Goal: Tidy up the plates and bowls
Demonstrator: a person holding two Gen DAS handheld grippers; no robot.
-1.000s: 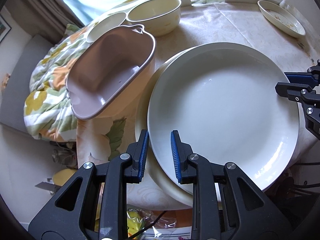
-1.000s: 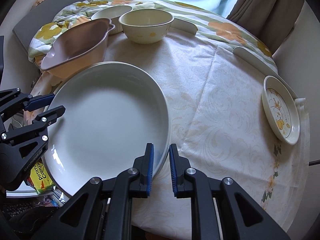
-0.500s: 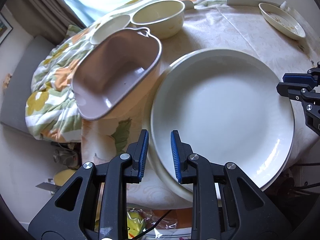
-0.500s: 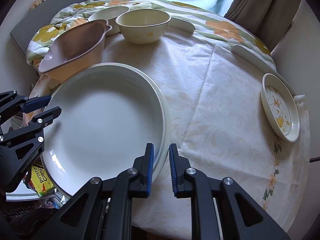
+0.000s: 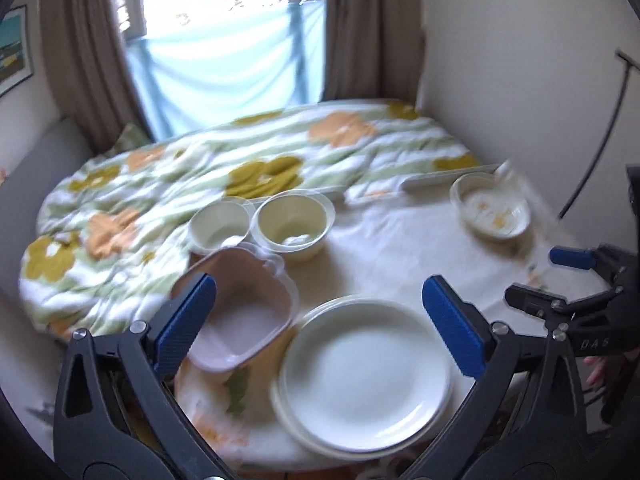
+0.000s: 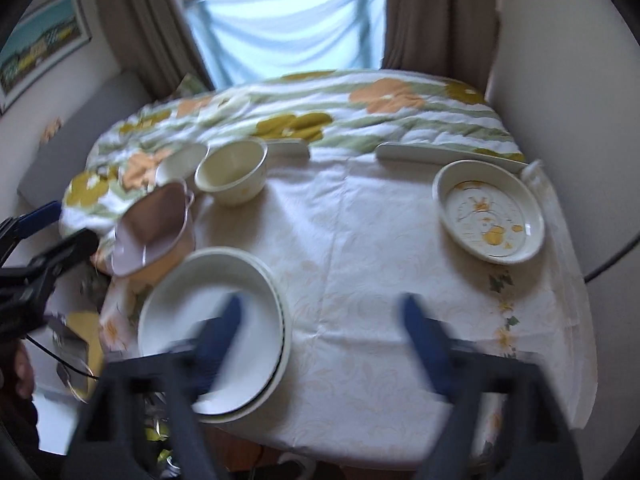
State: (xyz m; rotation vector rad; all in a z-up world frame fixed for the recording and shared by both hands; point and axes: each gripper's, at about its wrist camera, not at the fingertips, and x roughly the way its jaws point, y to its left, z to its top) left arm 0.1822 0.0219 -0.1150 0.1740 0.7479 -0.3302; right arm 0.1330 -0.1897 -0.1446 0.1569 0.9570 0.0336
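Note:
Two large white plates (image 5: pixel 366 372) lie stacked at the table's near left edge, also in the right wrist view (image 6: pixel 212 328). A pinkish-brown oval dish (image 5: pixel 240 312) sits behind them to the left (image 6: pixel 154 232). Behind it stand a cream bowl (image 5: pixel 294 226) (image 6: pixel 232 176) and a smaller white bowl (image 5: pixel 220 228) (image 6: pixel 180 160). A small patterned plate (image 5: pixel 490 210) (image 6: pixel 490 212) lies at the far right. My left gripper (image 5: pixel 320 316) is open and empty above the stack. My right gripper (image 6: pixel 320 332) is open, empty and blurred.
The round table has a pale tablecloth (image 6: pixel 360 260). A flowered quilt (image 5: pixel 192 172) lies behind it on a bench under the window. A flat white tray (image 6: pixel 440 156) lies at the table's far edge. A wall is on the right.
Both grippers have opened wide, let go of the top plate and pulled back and up from the stack. The top plate now rests on the lower one.

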